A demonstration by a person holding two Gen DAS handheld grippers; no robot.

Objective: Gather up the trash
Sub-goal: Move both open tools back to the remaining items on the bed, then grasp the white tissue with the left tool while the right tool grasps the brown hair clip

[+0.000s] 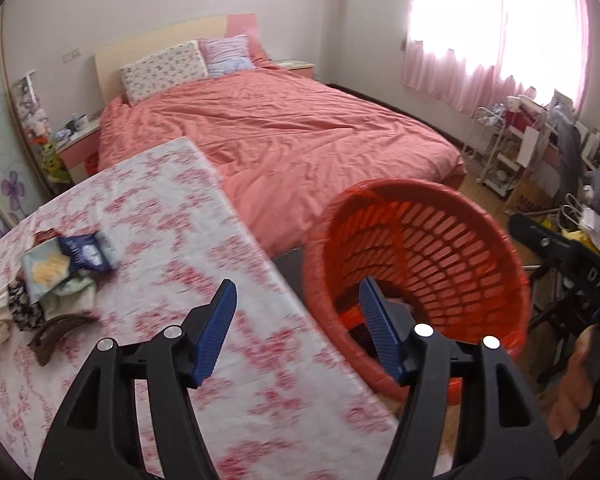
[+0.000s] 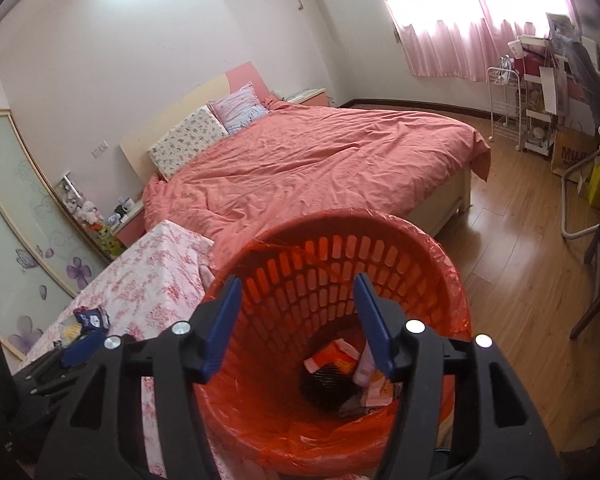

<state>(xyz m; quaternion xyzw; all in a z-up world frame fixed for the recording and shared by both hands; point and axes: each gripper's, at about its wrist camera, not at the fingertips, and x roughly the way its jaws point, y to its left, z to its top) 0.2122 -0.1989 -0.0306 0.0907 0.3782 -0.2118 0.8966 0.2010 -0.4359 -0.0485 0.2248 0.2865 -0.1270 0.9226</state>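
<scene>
Orange slotted plastic basket (image 2: 340,320), lined with an orange bag, stands off the counter's (image 1: 172,208) right edge, wrappers (image 2: 364,376) inside. More crumpled wrappers (image 1: 64,268) lie near the counter's left edge. Left tool (image 1: 296,316) and right tool (image 2: 298,312) both gape, empty.

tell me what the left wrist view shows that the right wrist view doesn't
Only the left wrist view shows the whole trash pile on the table, with a dark curved piece beside it, and the open left gripper. Only the right wrist view shows the wrappers at the bottom of the basket, under the open right gripper. Both show the orange basket, the flowered table and the bed.
</scene>
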